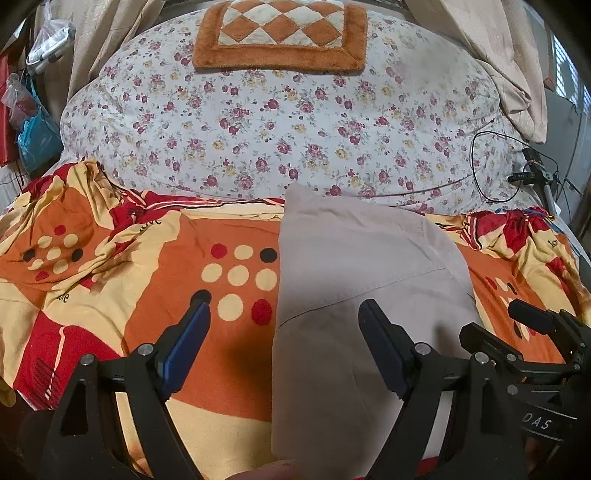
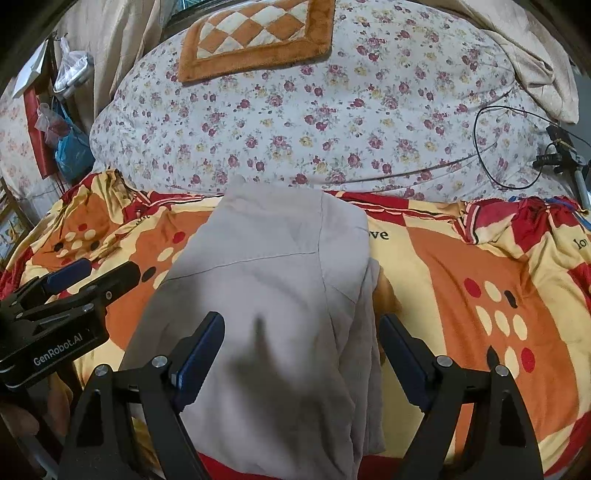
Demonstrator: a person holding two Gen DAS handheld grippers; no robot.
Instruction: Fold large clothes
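Grey garment (image 1: pixel 354 295) lies on the bed as a long narrow strip, already doubled lengthwise, running away from both tools toward the flowered quilt (image 1: pixel 280 122). Left tool (image 1: pixel 284 345) hangs above it with jaws wide and nothing between them, one finger over the orange bedcover (image 1: pixel 110 258) and the other over the cloth's near half. Right tool (image 2: pixel 303 363) is just as wide and empty, straddling the strip's near end, and the left tool shows just to its left. Trouble could start with the loose layer peeking out along the strip's right edge, on the right tool's side: pinch only the top ply and the layers slide apart, undoing the fold. A grab too deep could catch the bedcover too, since that plush sheet bunches in soft ridges at both sides. Cloth looks like matte woven cotton, thin, limp, with a stitched seam crossing it and one corner poking up at the far end. Bedcover is fleecy, printed with dots and red bands. Beyond the quilt sits a shaggy checked mat (image 1: pixel 280 33), and a thin black cable (image 1: pixel 480 166) loops far off to the right, well clear.
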